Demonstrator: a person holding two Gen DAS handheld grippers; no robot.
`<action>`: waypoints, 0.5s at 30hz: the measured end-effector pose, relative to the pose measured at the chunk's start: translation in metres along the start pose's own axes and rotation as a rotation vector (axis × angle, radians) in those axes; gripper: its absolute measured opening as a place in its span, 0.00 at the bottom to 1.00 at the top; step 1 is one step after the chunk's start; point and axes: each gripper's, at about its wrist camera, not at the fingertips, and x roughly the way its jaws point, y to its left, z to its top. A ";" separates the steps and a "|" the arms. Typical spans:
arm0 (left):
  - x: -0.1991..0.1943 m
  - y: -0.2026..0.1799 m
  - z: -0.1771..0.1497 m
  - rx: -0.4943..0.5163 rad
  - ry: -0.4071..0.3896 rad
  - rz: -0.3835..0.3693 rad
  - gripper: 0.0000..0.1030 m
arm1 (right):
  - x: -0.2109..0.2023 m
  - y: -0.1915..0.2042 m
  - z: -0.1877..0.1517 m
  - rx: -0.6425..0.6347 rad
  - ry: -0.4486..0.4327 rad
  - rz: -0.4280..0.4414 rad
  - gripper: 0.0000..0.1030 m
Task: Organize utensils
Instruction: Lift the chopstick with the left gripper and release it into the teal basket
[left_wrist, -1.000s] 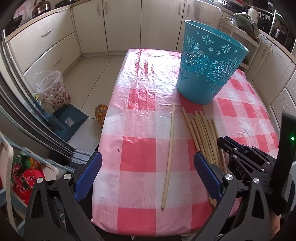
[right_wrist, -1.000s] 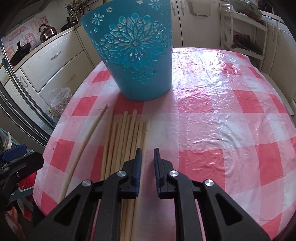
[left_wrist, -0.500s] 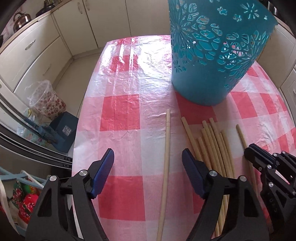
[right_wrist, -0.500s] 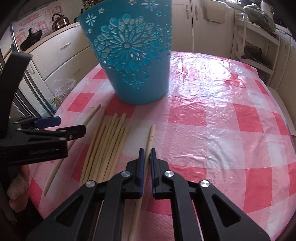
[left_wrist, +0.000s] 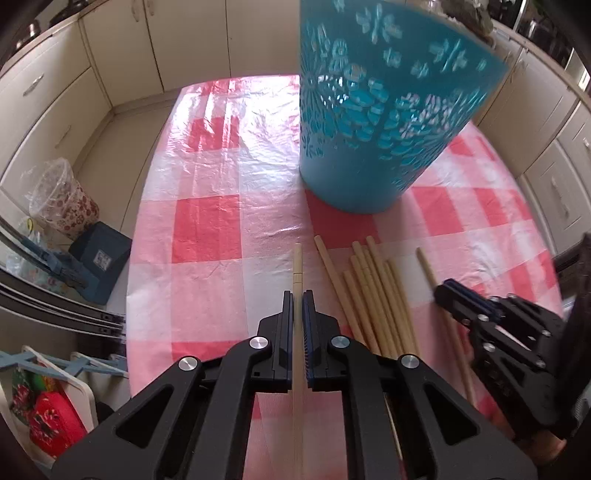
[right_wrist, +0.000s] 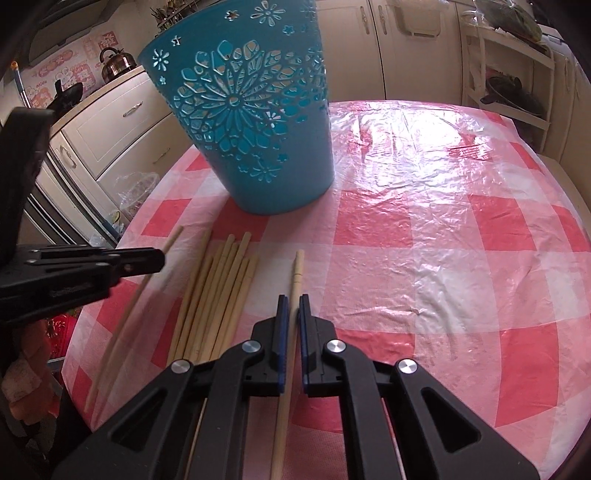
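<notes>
A teal cut-out plastic basket (left_wrist: 380, 122) (right_wrist: 251, 122) stands on the red-and-white checked tablecloth. Several wooden chopsticks (left_wrist: 376, 295) (right_wrist: 218, 291) lie in a bundle in front of it. My left gripper (left_wrist: 298, 299) is shut on a single long chopstick (left_wrist: 297, 266) to the left of the bundle; the stick runs back between the jaws. My right gripper (right_wrist: 290, 304) is shut on another chopstick (right_wrist: 296, 273) to the right of the bundle. Each gripper shows in the other's view: the right one (left_wrist: 448, 295), the left one (right_wrist: 147, 260).
The table's left edge (left_wrist: 136, 236) drops to the kitchen floor, with a bagged bin (left_wrist: 59, 199) and a blue box (left_wrist: 99, 254) below. Cream cabinets (right_wrist: 118, 122) line the walls. A white wire rack (right_wrist: 513, 74) stands behind the table on the right.
My left gripper moved forward over the single chopstick and closed on it. My right gripper stayed shut on its chopstick and shifted slightly toward the basket.
</notes>
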 end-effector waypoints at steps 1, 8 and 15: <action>-0.019 0.002 -0.001 -0.010 -0.030 -0.015 0.05 | 0.000 0.000 0.000 0.001 0.000 0.000 0.05; -0.150 -0.001 0.042 -0.029 -0.345 -0.195 0.05 | 0.002 0.003 -0.001 0.009 -0.007 -0.006 0.05; -0.186 -0.032 0.117 -0.035 -0.630 -0.213 0.05 | 0.003 0.006 -0.003 0.013 -0.013 -0.011 0.05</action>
